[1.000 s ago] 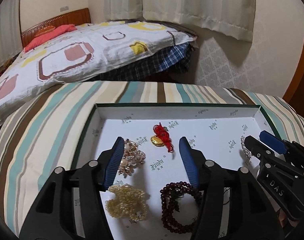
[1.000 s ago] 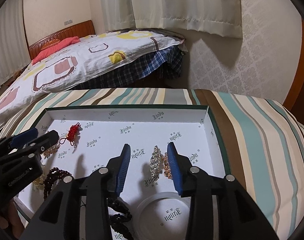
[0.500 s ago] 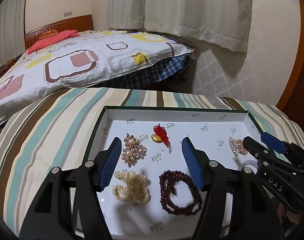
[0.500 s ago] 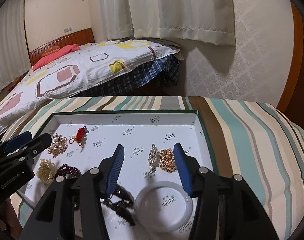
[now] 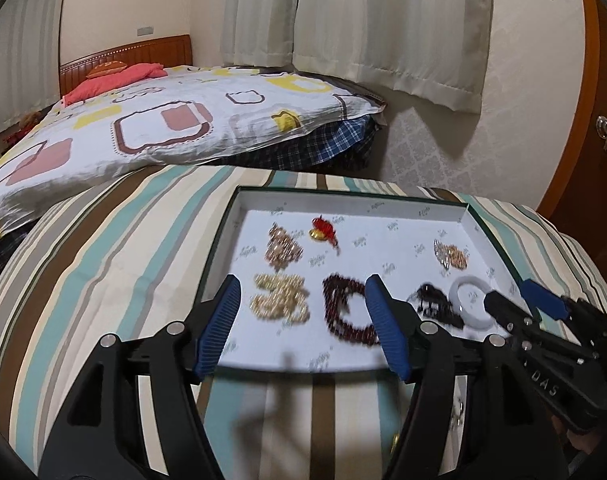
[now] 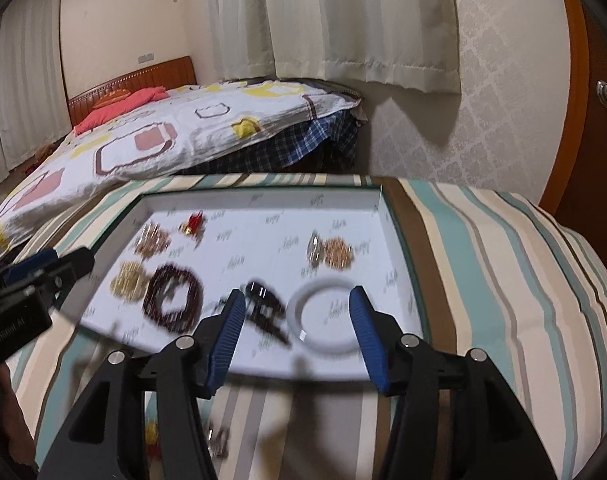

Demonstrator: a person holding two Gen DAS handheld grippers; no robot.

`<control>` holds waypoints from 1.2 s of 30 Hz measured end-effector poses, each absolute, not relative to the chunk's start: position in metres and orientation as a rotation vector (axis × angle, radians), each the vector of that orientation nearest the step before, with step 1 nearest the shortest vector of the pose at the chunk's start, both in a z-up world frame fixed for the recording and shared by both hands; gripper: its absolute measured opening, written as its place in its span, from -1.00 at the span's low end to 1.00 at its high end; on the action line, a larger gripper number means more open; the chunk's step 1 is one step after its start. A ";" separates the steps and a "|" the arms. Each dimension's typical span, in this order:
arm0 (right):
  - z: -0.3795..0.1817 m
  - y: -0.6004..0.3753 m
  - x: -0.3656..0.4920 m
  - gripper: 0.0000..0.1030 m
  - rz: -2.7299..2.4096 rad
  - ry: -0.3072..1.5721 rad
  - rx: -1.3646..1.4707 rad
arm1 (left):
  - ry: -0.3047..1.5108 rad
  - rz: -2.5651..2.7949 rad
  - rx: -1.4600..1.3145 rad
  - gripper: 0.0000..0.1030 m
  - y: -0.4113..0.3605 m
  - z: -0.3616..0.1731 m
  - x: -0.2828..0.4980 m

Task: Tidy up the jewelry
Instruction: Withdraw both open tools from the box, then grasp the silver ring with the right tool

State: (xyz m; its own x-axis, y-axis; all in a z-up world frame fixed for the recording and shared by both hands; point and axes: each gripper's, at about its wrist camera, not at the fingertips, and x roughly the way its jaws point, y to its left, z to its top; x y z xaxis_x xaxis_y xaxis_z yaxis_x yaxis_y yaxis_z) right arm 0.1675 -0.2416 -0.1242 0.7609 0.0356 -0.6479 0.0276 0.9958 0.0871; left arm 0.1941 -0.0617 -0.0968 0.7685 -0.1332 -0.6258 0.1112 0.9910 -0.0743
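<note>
A white-lined tray (image 5: 343, 194) lies on the striped cloth and holds a cream bead bracelet (image 5: 279, 300), a dark red bead bracelet (image 5: 345, 312), a black piece (image 5: 435, 304), a white bangle (image 5: 469, 304), a red knot charm (image 5: 323, 232) and sparkling brooches (image 5: 449, 254). My left gripper (image 5: 303, 284) hovers over the tray's near edge, jaws opening, nothing between them. To its right, my right gripper (image 6: 297, 294) is open and empty above the bangle (image 6: 323, 316) and black piece (image 6: 265, 308). Each gripper shows in the other's view: right gripper (image 5: 507, 294), left gripper (image 6: 67, 258).
Small blurred pieces, one yellow and red (image 6: 153, 434) and one silvery (image 6: 217, 444), lie on the striped cloth (image 5: 123, 260) in front of the tray. A bed with a patterned quilt (image 5: 163, 128) stands behind. A wooden door (image 5: 595, 160) is at the right.
Both grippers have drawn back from the tray's middle to its near edge and risen a little. Their jaws stand wider. The jewelry has stayed where it lay.
</note>
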 end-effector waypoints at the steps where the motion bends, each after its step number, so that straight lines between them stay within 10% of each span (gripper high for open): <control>1: -0.127 -0.239 0.161 0.04 0.009 0.714 0.091 | 0.684 -0.132 -0.035 0.26 -0.060 -0.097 0.190; 17: -0.153 -0.207 0.128 -0.01 0.088 0.803 0.082 | 0.729 -0.060 -0.039 0.29 -0.016 -0.109 0.142; 36: -0.159 -0.203 0.127 -0.93 0.113 0.849 0.074 | 0.771 -0.066 -0.039 0.29 -0.019 -0.123 0.137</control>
State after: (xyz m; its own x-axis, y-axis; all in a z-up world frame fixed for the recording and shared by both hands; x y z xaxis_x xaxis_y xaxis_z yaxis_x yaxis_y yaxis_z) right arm 0.1270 -0.2029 -0.1590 0.6557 0.1286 -0.7440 -0.0699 0.9915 0.1097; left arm 0.1369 -0.0190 -0.1233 0.7154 -0.0737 -0.6948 0.0452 0.9972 -0.0592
